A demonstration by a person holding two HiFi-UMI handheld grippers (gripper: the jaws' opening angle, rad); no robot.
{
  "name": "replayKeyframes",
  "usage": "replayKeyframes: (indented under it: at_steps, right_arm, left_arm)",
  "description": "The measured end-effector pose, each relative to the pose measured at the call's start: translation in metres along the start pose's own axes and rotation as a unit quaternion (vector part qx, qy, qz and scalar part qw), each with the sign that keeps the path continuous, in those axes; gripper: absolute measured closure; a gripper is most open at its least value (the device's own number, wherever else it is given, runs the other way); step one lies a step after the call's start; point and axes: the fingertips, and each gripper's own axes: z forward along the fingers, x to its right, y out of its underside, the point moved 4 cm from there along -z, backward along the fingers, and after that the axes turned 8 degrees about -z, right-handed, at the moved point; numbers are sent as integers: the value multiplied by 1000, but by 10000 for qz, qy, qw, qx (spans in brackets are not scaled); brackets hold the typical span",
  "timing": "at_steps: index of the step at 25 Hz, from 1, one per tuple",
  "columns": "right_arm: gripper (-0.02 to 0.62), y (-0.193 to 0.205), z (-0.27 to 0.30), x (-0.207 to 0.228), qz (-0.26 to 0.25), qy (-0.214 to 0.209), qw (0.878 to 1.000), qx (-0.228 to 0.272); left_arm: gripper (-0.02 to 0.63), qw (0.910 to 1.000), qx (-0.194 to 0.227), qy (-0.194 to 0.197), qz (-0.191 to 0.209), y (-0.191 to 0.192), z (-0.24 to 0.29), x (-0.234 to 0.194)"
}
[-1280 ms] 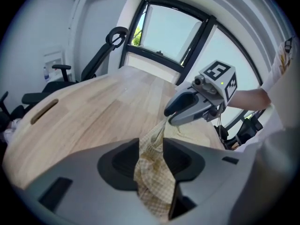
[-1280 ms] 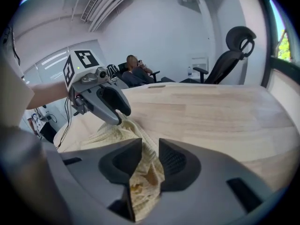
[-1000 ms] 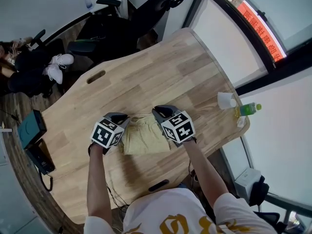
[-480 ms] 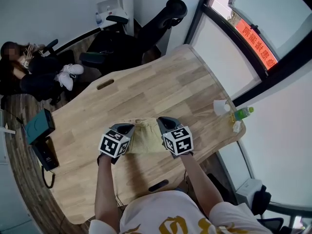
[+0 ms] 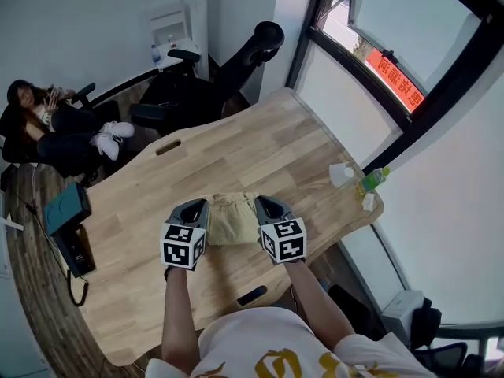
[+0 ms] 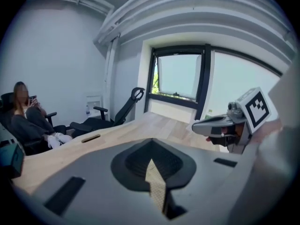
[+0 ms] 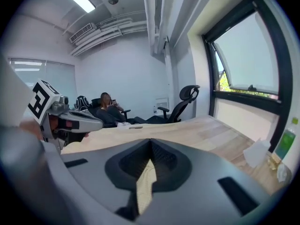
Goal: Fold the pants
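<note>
Left gripper [image 5: 194,209] clamped shut on a pinch of tan cloth at the left edge of the folded pants [image 5: 231,219]. Right gripper [image 5: 265,209] likewise closed tight on the right edge, with a strip of the fabric showing between its jaws. The pants show as a small tan bundle between the two grippers, over the near middle of the wooden table [image 5: 260,144]. Grippers side by side, both tipped a little downward. At the table's far right edge, a white cup [image 5: 341,173] beside a green bottle [image 5: 370,179]. Black office chair [image 5: 236,61] beyond the table. Seated person [image 5: 47,124] off to the left.
</note>
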Motion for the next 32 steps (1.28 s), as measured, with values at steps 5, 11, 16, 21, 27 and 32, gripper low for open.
replayKeyframes:
  at_steps: [5,11,16,21,27,32]
  right_arm:
    - [591,-7,-20,-3,-80,186,9995,248]
    - [591,-9,-35,-12,-234,211,9990,318]
    - [591,-9,-40,-14,-264,239,9987,371]
    - [591,-11,-43,-14,-274,255,9985,391]
    - [591,-10,-42,-16,-323,216,9985,387]
    - [591,-9,-39,-15,-306,190,9987,365]
  left_arm:
    - [600,9996,265,7,7,-4,-19,15]
    - [600,9980,605,-207,16,-10,-37,15]
    - [600,9972,687,-277,42,-9,-46,13]
    - [600,9965,757,-342,-48,-8,-51,11]
    - [600,9957,831,-370,-148,-7,-54,7]
    - [600,9957,818,-404,-168,-6,-52,6]
